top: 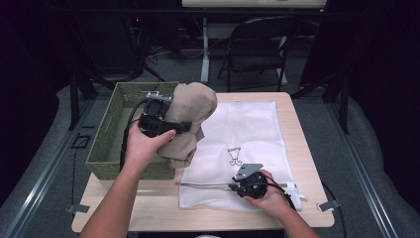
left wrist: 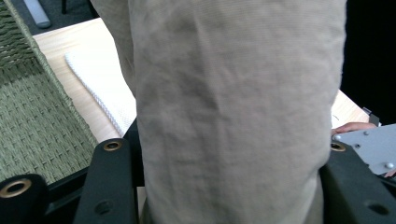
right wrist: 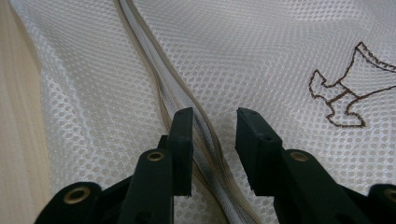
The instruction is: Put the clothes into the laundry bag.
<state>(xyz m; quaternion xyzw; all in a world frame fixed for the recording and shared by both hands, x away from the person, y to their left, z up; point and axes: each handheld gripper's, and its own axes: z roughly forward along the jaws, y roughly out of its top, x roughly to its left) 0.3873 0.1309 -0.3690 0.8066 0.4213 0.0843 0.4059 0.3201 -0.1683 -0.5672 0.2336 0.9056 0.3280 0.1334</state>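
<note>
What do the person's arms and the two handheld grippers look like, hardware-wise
Both forearms are bare, no sleeves or gloves. The left gripper and right gripper are matte black, each with two flat blocky jaws fixed by brass-ringed screws. The right carries a grey three-cornered plate on top. Black cables trail from them.

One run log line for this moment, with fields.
left claw: shut on beige garment | right claw: open over mesh bag zipper
</note>
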